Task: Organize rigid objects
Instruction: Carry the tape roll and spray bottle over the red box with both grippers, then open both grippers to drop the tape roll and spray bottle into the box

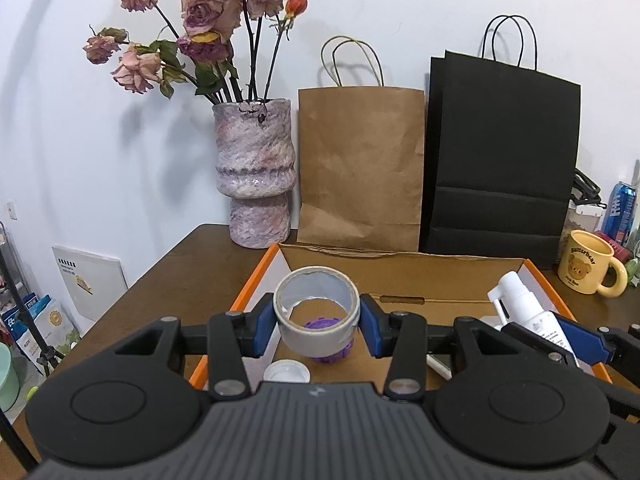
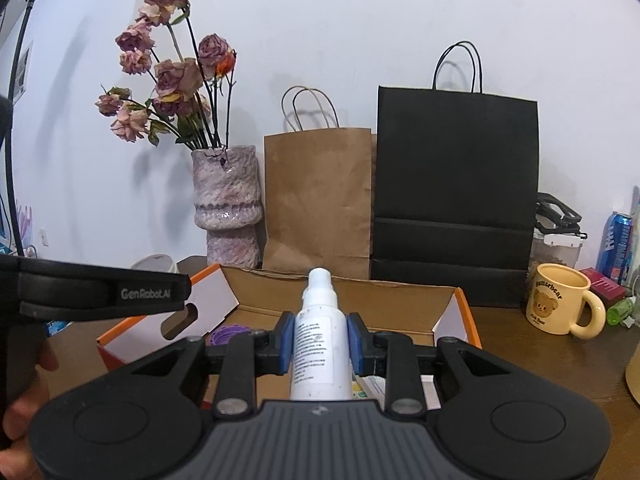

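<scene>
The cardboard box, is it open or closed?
Open: the cardboard box has no lid on, and its brown inside shows in both views.

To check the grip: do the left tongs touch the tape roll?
Touching. The left wrist view shows both blue pads pressed on the tape roll, held above the box.

Clamping a white spray bottle (image 2: 319, 344) upright in the right gripper (image 2: 319, 346), hovering over the orange-edged cardboard box (image 2: 464, 316).
</scene>
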`<control>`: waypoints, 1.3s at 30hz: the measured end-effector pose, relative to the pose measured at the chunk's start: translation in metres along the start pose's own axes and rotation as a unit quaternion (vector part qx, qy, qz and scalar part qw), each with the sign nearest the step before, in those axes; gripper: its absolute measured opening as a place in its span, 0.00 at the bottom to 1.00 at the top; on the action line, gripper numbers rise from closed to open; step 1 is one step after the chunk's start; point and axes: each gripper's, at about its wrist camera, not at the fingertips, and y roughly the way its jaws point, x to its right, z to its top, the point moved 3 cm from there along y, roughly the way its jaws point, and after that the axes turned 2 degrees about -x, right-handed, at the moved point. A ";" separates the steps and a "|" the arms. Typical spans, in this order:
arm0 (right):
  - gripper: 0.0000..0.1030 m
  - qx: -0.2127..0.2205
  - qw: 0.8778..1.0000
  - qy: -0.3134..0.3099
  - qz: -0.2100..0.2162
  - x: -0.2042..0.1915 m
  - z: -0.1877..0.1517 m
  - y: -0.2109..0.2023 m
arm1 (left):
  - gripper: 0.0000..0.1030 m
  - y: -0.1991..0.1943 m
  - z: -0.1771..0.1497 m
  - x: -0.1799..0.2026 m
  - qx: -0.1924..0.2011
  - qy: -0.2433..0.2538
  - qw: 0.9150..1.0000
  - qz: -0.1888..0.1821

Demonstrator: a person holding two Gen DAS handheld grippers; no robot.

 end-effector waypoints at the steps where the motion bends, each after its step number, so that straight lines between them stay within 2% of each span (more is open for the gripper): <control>1: 0.26 -0.002 1.000 0.001 0.001 0.001 0.000 0.003 | 0.44 0.003 0.001 0.000 -0.001 -0.001 1.000 0.001; 21: 0.26 -0.033 0.999 -0.002 -0.004 0.016 0.000 0.065 | 0.44 0.063 0.005 0.012 -0.028 0.021 0.999 0.012; 33: 0.26 -0.046 0.999 -0.008 -0.013 0.024 -0.005 0.081 | 0.45 0.077 0.004 0.016 -0.039 0.034 0.999 0.004; 34: 0.26 -0.046 0.999 -0.007 -0.014 0.026 -0.005 0.081 | 0.46 0.077 0.004 0.016 -0.038 0.035 0.999 0.006; 36: 0.26 -0.050 0.999 -0.004 -0.017 0.028 -0.006 0.082 | 0.64 0.076 0.005 0.015 -0.035 0.034 0.999 0.007; 37: 0.26 -0.054 0.998 -0.001 -0.020 0.029 -0.006 0.083 | 0.84 0.075 0.005 0.014 -0.032 0.032 0.999 0.009; 38: 0.28 -0.054 0.998 0.001 -0.025 0.030 -0.005 0.084 | 0.98 0.074 0.006 0.014 -0.028 0.030 0.999 0.012; 39: 0.40 -0.054 0.998 0.003 -0.030 0.031 -0.005 0.084 | 1.00 0.073 0.007 0.013 -0.022 0.030 0.999 0.018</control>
